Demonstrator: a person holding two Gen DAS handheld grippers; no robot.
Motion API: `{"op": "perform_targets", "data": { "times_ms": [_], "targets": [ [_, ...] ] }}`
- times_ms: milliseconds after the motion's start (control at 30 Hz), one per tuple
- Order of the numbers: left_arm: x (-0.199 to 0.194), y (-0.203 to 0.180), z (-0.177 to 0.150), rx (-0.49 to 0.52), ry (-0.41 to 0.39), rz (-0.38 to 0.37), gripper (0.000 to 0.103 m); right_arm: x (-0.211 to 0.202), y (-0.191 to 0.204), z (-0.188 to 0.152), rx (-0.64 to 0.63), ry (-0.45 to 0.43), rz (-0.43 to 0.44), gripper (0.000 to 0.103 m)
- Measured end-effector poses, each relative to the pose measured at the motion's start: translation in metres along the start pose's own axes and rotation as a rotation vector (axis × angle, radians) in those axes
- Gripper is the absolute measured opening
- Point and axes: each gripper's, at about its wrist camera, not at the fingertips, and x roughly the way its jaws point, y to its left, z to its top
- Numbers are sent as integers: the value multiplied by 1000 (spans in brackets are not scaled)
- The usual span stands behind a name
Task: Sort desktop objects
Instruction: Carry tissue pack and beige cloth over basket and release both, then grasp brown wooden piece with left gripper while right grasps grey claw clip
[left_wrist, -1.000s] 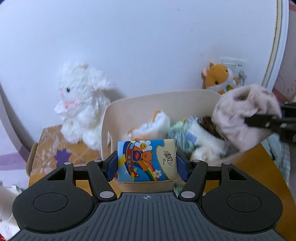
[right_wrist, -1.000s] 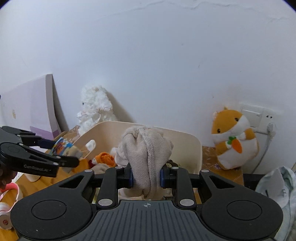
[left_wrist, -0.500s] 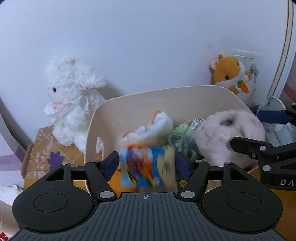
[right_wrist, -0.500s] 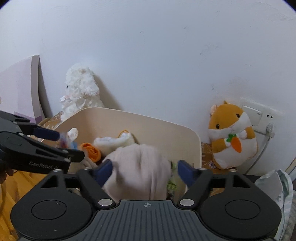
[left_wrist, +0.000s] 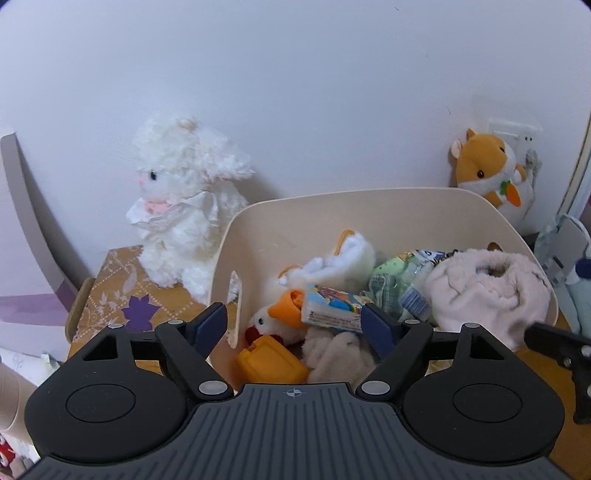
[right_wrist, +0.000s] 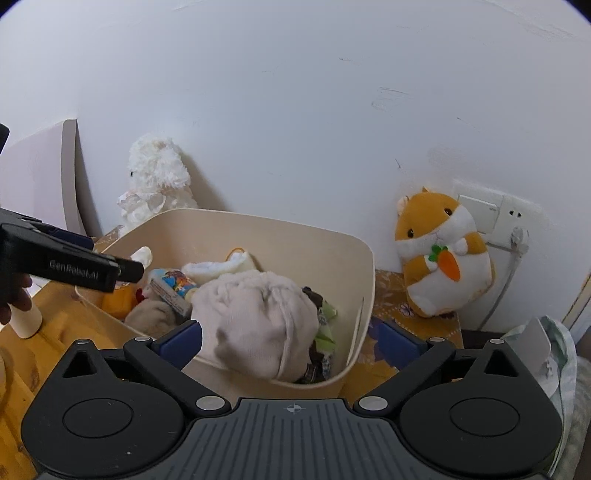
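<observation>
Left gripper (left_wrist: 295, 323): spread wide, nothing between the blue pads, poised over the near left part of the cream bin (left_wrist: 369, 206). Right gripper (right_wrist: 290, 338): likewise released, empty, poised over the bin's near right corner.

Inside the bin — tissue pack (left_wrist: 332, 308) with cartoon print, lying flat on its side atop the pile, just beyond the left gripper's right pad. Beside it, duck plush (left_wrist: 277, 314) with orange beak, and an orange block (left_wrist: 271, 363) at the near edge. Pink knit hat (left_wrist: 487, 291) bunched at the bin's right end, resting on a green packet (left_wrist: 391, 273) and other soft items. White fluffy piece (left_wrist: 343, 258) toward the back wall of the bin.

Outside the bin — white lamb plush (left_wrist: 184, 199) upright on a patterned gold box (left_wrist: 125, 295) to the left, against the wall. Hamster plush (right_wrist: 439, 258) holding a carrot, upright to the right, in front of a wall socket (right_wrist: 480, 218). Wooden desktop (right_wrist: 55, 325) visible at the left of the right wrist view.
</observation>
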Motion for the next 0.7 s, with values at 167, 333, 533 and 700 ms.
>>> {"op": "perform_targets", "data": {
  "times_ms": [167, 333, 533, 700],
  "targets": [
    [-11, 3, -11, -11, 2, -18, 81, -8, -3, -24, 39, 23, 6, 103],
    [-21, 0, -36, -6, 46, -61, 81, -12, 1, -59, 35, 99, 19, 103],
    [-34, -9, -75, -7, 129, -134, 81, -14, 8, -91, 65, 167, 31, 103],
    [-39, -20, -105, 5, 207, -184, 81, -11, 21, -104, 71, 201, 49, 103]
  ]
}}
